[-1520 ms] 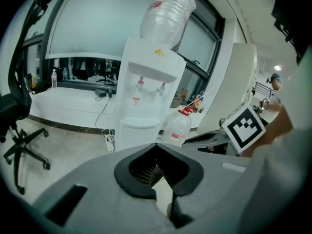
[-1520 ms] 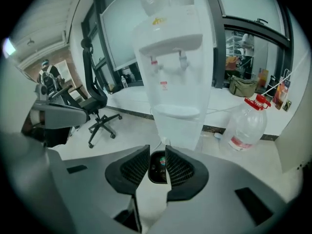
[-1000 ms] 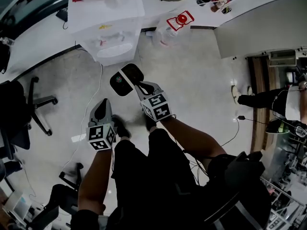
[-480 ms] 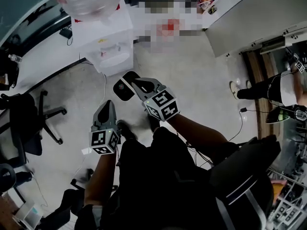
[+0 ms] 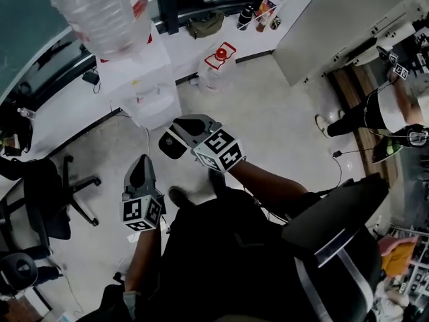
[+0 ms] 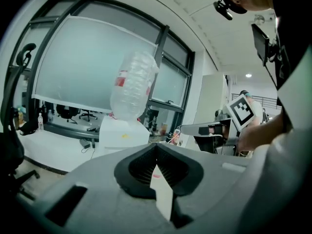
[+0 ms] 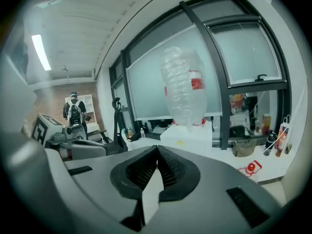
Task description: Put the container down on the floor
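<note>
The container, a clear water jug with a red cap (image 5: 216, 64), stands on the pale floor beside the white water dispenser (image 5: 144, 89); the right gripper view shows it low at the right (image 7: 251, 168). Neither gripper touches it. My right gripper (image 5: 182, 131) hovers well above the floor, short of the jug, and its jaws have just closed with nothing between them. My left gripper (image 5: 140, 168) hangs lower left of it, pads together and empty. Each gripper sees the other: the right gripper (image 6: 204, 129) and the left gripper (image 7: 73, 144).
A large upturned clear bottle (image 5: 100, 12) tops the dispenser. Office chairs (image 5: 47, 193) stand at the left. A grey cabinet (image 5: 328, 25) is at the upper right, a standing person (image 5: 382, 113) beyond it. A bag (image 5: 204, 24) and small bottles (image 5: 263, 12) lie along the window wall.
Both grippers have risen away from the floor and look larger in the head view. The view has shifted, so the dispenser's bottle and the jug show more fully.
</note>
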